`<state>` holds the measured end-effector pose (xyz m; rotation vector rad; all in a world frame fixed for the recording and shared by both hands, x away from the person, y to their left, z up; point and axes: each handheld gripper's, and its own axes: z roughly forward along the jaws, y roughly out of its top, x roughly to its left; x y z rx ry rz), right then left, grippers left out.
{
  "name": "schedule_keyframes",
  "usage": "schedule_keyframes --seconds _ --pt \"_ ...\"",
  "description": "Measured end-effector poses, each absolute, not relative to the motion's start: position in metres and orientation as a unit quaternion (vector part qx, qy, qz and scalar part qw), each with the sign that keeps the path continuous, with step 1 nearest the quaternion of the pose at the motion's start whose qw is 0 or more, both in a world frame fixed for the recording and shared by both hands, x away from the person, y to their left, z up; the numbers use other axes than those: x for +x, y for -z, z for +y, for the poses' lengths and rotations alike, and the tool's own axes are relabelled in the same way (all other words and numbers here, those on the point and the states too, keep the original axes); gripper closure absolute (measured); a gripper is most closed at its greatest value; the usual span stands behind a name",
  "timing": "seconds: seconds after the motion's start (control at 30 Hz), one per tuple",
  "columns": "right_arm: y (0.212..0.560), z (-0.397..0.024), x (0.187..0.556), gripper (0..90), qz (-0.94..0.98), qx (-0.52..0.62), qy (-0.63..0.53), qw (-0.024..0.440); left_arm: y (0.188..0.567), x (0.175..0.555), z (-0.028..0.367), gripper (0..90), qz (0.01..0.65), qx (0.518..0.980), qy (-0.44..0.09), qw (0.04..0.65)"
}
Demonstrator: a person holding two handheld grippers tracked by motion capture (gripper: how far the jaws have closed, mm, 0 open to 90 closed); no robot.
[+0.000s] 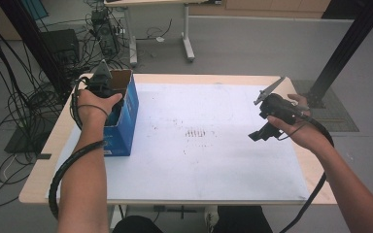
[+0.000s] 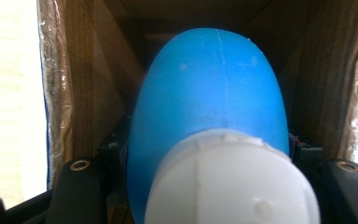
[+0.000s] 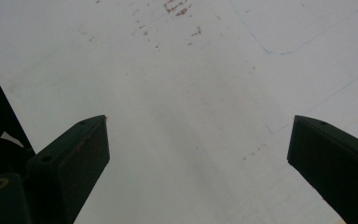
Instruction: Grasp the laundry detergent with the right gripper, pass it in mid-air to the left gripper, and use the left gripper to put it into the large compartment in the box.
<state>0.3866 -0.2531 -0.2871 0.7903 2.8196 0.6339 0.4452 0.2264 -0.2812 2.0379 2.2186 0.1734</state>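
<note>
In the left gripper view, a blue plastic bottle with a white cap sits between the jaws of my left gripper, which is shut on it. The bottle hangs inside a cardboard box with brown inner walls. From the high view, my left gripper dips into the open top of that blue box at the table's left. My right gripper hovers over the right side of the white mat, its jaws wide apart and empty. In the right gripper view, bare mat lies beyond my right gripper.
The blue box stands upright at the left edge of the wooden table. A patch of small brown marks stains the mat's middle. Cables and black frame posts surround the table on the floor.
</note>
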Motion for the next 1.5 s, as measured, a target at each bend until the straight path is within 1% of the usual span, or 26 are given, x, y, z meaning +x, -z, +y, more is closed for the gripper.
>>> schedule_keyframes --seconds 0.5,1.5 --pt "0.2842 -0.254 0.3859 5.5 0.939 0.262 -0.209 0.074 0.2816 0.4447 0.2275 35.2 0.735 0.672 -0.058 0.066" --pt "0.2845 -0.2559 0.3843 5.5 0.938 0.264 -0.212 0.075 0.2814 0.4447 0.2267 36.1 0.733 0.675 -0.057 0.065"
